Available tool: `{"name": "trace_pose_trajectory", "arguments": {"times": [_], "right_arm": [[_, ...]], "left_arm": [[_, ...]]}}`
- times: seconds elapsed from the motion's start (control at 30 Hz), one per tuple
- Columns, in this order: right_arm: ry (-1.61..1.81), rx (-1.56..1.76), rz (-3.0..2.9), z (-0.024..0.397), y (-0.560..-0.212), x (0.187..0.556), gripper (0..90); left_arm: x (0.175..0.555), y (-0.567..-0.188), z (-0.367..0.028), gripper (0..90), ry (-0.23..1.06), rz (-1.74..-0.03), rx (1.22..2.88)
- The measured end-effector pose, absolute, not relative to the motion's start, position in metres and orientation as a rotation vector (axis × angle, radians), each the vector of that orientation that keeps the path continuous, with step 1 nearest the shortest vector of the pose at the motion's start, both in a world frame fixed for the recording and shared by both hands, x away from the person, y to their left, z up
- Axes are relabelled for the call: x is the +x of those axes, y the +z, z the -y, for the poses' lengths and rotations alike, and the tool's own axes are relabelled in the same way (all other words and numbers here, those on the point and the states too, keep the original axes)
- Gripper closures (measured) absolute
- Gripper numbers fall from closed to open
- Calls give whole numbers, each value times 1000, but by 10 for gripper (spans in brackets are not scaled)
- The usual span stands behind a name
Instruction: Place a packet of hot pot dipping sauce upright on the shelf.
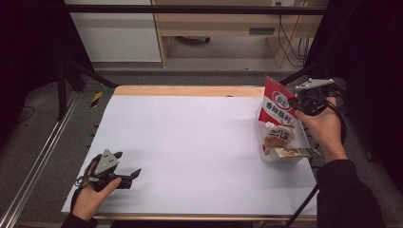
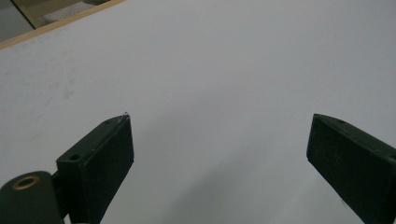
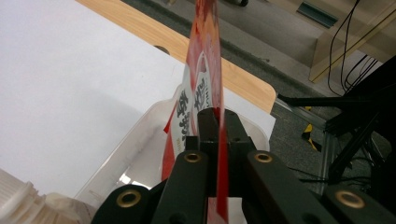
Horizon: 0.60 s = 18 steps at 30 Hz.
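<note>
Two grippers are working over one white table [image 1: 190, 137]. The left gripper [image 1: 127, 176], held in the left hand [image 1: 92, 197], is sitting at the near left corner with its jaws spread wide; in the left gripper view [image 2: 219, 149] nothing but bare table is lying between them. The right gripper [image 1: 295, 100], in the right hand [image 1: 325, 126], is at the far right, its jaws pressed tight on one red packet [image 1: 278, 102], which is standing upright above one clear tub [image 1: 285, 159]; in the right gripper view the packet [image 3: 205, 70] is rising edge-on from the closed jaws of the gripper [image 3: 217, 116], with the tub [image 3: 135, 149] below. In the tub, two more packets are lying: a pale one [image 1: 279, 136] and a flat one [image 1: 297, 152] sticking over the right rim.
</note>
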State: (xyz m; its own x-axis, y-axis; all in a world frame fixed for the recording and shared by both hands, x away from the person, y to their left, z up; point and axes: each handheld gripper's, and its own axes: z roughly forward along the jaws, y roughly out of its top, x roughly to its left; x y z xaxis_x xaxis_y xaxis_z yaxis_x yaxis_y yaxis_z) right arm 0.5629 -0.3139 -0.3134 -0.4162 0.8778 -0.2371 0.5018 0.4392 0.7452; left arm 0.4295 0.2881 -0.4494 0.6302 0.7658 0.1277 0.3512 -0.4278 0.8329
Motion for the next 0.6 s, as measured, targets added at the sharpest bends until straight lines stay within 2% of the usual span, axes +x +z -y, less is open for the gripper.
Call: {"name": "trace_pose_trajectory", "arguments": {"times": [0.6], "right_arm": [[771, 1205, -2071, 332, -323, 553, 894]], "left_arm": [[429, -450, -287, 72, 640, -872, 2040]]}}
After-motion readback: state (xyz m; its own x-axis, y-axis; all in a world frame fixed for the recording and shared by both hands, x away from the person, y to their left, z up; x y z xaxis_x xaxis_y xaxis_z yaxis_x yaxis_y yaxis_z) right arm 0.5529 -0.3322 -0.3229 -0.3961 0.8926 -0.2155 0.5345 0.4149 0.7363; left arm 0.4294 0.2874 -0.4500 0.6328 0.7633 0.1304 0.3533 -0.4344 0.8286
